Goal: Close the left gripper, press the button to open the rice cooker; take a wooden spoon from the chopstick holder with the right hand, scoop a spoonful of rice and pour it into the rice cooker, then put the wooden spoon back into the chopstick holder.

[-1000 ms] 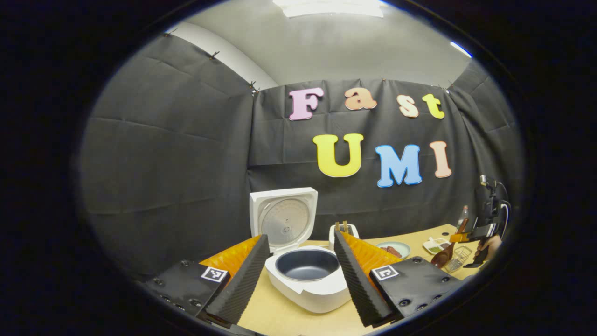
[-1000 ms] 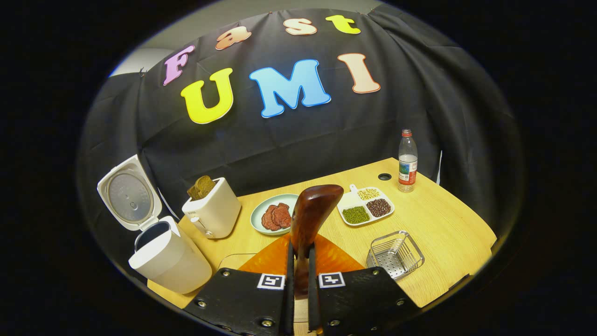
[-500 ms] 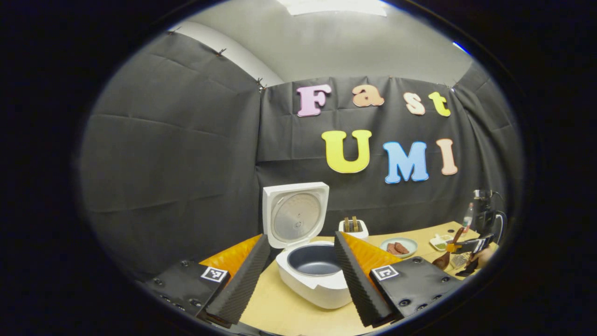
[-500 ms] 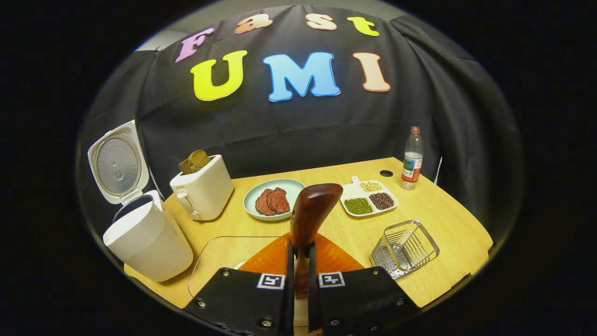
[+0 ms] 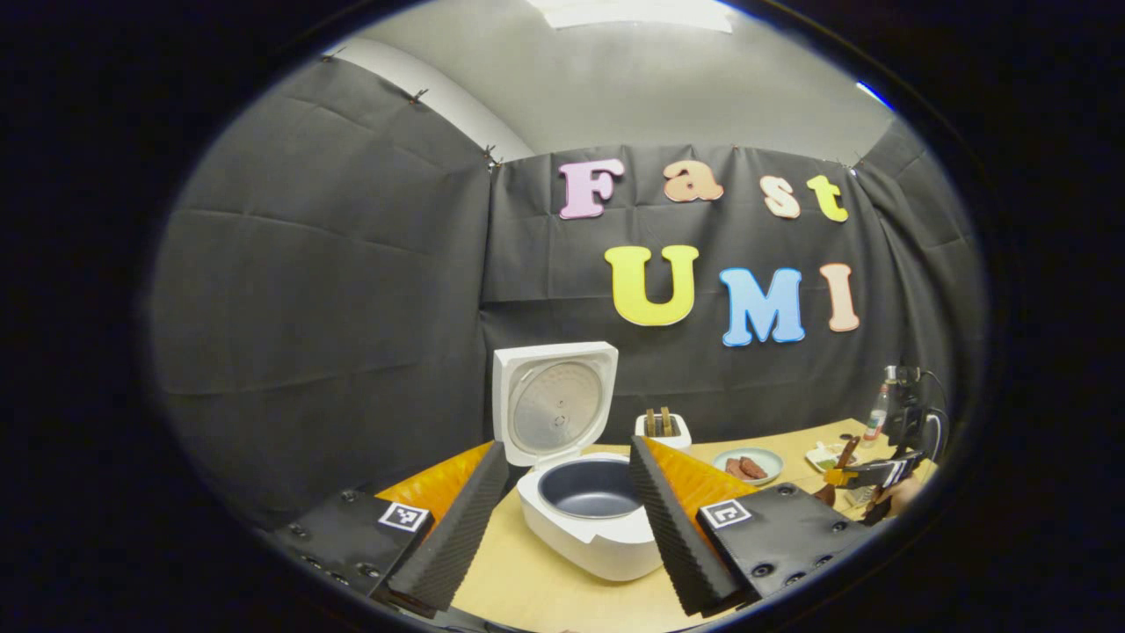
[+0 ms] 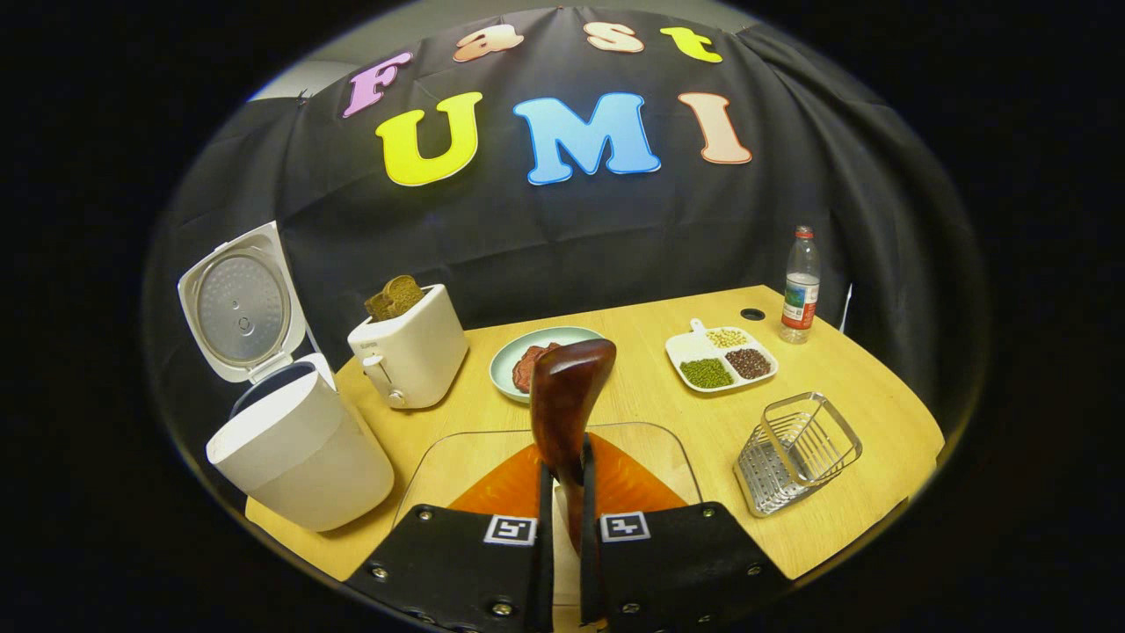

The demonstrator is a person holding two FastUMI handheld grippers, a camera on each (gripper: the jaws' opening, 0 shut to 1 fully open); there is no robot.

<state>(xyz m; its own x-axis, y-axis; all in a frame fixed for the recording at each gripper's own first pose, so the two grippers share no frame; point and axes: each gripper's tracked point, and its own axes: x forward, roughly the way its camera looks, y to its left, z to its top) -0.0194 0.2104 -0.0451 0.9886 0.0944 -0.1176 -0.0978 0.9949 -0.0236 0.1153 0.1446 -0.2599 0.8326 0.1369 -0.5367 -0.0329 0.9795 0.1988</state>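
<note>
In the right gripper view the wooden spoon point(image 6: 567, 396) stands up between the fingers point(image 6: 541, 536), its handle hidden below their clamp and its bowl covering part of the plate point(image 6: 518, 352) beyond the fingertips. A glass container point(image 6: 457, 457) lies under the fingers, largely hidden by them. In the left gripper view the right finger point(image 5: 659, 519) cuts off the rice cooker point(image 5: 584, 514)'s rim, and the far gripper point(image 5: 866, 476) beyond it is too small to read.
</note>
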